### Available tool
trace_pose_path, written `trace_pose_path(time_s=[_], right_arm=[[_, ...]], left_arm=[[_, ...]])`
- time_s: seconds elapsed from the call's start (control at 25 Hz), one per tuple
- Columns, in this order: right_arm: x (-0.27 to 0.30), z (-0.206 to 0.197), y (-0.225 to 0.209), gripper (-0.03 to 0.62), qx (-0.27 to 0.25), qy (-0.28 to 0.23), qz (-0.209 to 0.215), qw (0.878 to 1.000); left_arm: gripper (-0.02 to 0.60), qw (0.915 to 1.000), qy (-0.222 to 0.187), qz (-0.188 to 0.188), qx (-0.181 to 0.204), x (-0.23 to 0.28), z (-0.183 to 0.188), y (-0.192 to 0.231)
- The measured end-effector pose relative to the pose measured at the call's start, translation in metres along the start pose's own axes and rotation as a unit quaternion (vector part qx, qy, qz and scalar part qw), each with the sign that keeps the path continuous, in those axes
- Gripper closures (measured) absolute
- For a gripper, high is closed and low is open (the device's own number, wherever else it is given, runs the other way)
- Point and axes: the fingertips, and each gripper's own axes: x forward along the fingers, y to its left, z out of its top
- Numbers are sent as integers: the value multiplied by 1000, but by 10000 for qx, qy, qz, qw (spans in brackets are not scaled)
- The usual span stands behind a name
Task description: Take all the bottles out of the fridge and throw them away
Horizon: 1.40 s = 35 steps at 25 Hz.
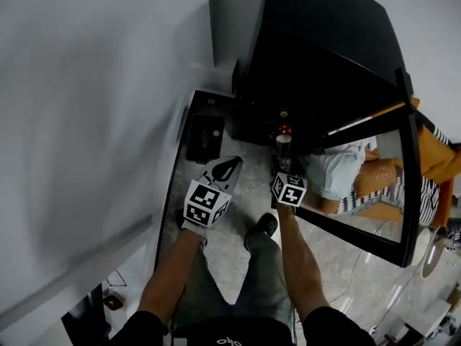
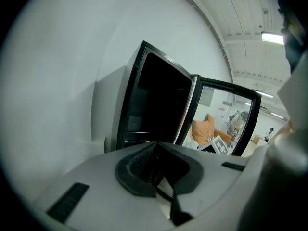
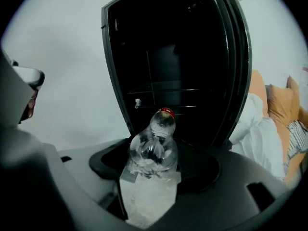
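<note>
Nearest the lens, two forearms point(image 1: 299, 265) and a trousered leg point(image 1: 252, 280) are seen from above. A black shoe point(image 1: 263, 225) is planted on the pale floor point(image 1: 238, 193).

Left tool point(image 1: 229, 166): in its own view point(image 2: 156, 150) the dark pads are pressed together and nothing is pinched between them. It is held above the floor, in front of the fridge's left edge and on the wall side.

Right tool point(image 1: 282, 163): the jaws are closed on a clear plastic bottle point(image 3: 154, 148). The bottle body is crumpled, and the red cap point(image 3: 166, 112) is pointed toward the dark opening of the black fridge point(image 3: 173, 57). The bottle is held outside the fridge, just before its opening and off the floor.

The fridge door point(image 1: 389, 193) is swung open to the right, and orange and white fabric is seen in its glass. Thin shelf lines are made out inside. The rest of the interior is too dark to read.

A flat black object point(image 1: 205, 137) is noted on the floor by the wall, left of the fridge.
</note>
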Motion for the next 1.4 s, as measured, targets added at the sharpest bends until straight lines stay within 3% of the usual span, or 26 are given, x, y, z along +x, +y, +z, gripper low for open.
trace_pose_path(time_s=[0.24,0.72,1.0,1.4], right_arm=[[-83,24,21,276,81,165,202,9996],[-214,126,57,276,84,-376,572,9976],[-237,146,61,276,10,-498,737,9960],[-235,152,85,276,-296,-400,1045,9933]], left_arm=[[578,9999,111,91,-79,-48,46,-34],[578,9995,-158,208,180,-105,159,-84],[578,9981,-347,425,267,-121,186,-87],[578,9956,-476,811,34,-141,177,-67]])
